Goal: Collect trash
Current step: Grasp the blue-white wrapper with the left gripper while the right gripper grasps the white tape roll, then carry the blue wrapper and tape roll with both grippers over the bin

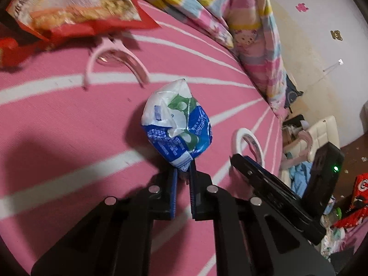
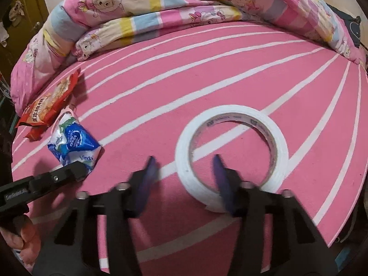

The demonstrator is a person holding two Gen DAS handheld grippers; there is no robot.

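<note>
My left gripper [image 1: 184, 168] is shut on the corner of a crumpled blue and white tissue packet [image 1: 176, 124], which also shows in the right wrist view [image 2: 73, 143] with the left gripper [image 2: 79, 169] on it. My right gripper [image 2: 184, 161] is open, its right finger inside a white tape roll [image 2: 232, 154] and its left finger outside the roll. The tape roll also shows in the left wrist view [image 1: 249, 141], with the right gripper [image 1: 232, 158] by it. A red and orange snack wrapper [image 1: 76, 11] lies at the far left of the bed and shows in the right wrist view [image 2: 49, 101].
The pink striped bed sheet [image 2: 207, 73] carries everything. A rolled cartoon quilt [image 2: 142, 7] lies along the far side. A pink curved hair band [image 1: 119, 59] lies near the wrapper. Beyond the bed's right edge lie clothes and a white chair [image 1: 322, 133].
</note>
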